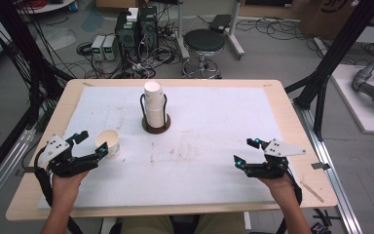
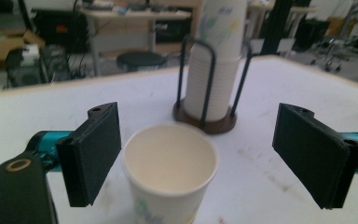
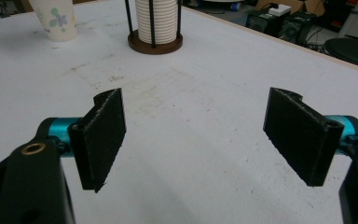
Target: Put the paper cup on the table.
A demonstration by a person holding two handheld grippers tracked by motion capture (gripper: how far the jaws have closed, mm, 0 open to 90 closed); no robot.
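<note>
A single white paper cup (image 1: 108,143) with a floral print stands upright on the white mat at the left. My left gripper (image 1: 90,143) is open, its jaws either side of the cup (image 2: 169,172), neither touching it. A stack of paper cups (image 1: 154,105) sits in a black wire holder on a round brown base (image 1: 156,127) at the table's middle back, and the stack (image 2: 216,60) rises just beyond the single cup. My right gripper (image 1: 248,151) is open over the bare mat at the right, with nothing between its fingers (image 3: 105,135).
The white mat (image 1: 199,141) covers most of the wooden table (image 1: 282,97) and carries faint brown stains near its middle. Beyond the table stand a black stool (image 1: 203,44), computer boxes (image 1: 136,29) and tangled cables on the floor. Black frame posts flank both sides.
</note>
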